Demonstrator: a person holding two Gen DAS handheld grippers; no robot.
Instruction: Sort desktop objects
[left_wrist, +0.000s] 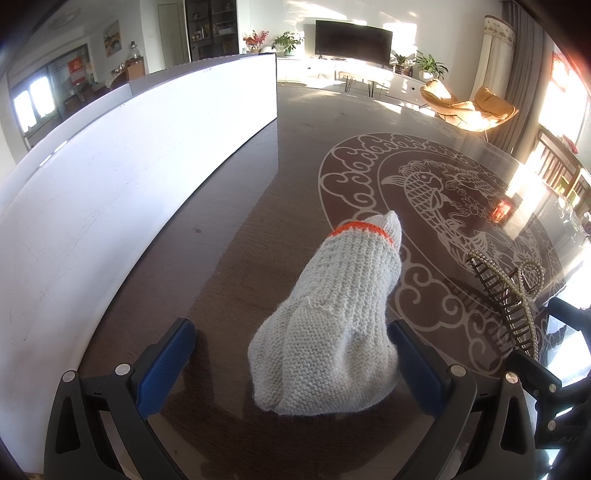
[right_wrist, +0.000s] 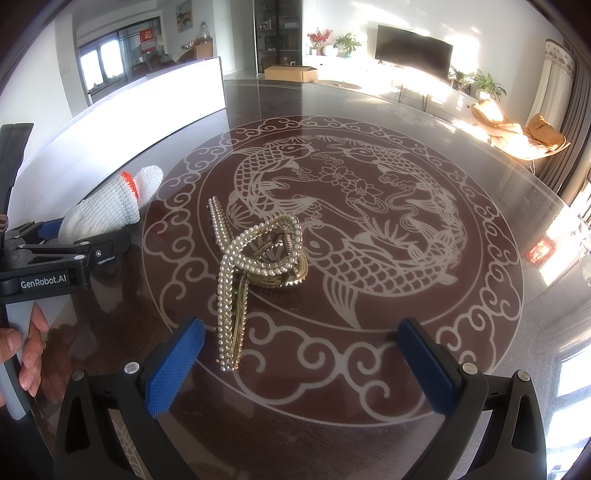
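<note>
The knitted glove (left_wrist: 332, 314), grey-white with an orange band near its cuff, lies flat on the dark worktop (left_wrist: 229, 236), just beside the long white box (left_wrist: 122, 177) that stands along the worktop's left side. I read the left gripper (left_wrist: 291, 362) as released: its two blue pads (left_wrist: 164, 365) stand wide apart, one on each side of the glove's near end, and I cannot tell whether the right-hand pad touches the knit. In the right wrist view the same glove (right_wrist: 110, 210) lies beyond the left gripper's black frame, and a hand (right_wrist: 26, 350) grasps that gripper's handle. The pearl hair claw (right_wrist: 255, 258), gold-toned with rows of pearl beads, rests on the worktop's white carp pattern (right_wrist: 369, 236), to the right of the glove and apart from it. I read the right gripper (right_wrist: 301, 365) as released as well: its blue pads (right_wrist: 177, 365) are spread wide, and the near tip of the hair claw lies between them, close to the left-hand pad, with no contact visible.
</note>
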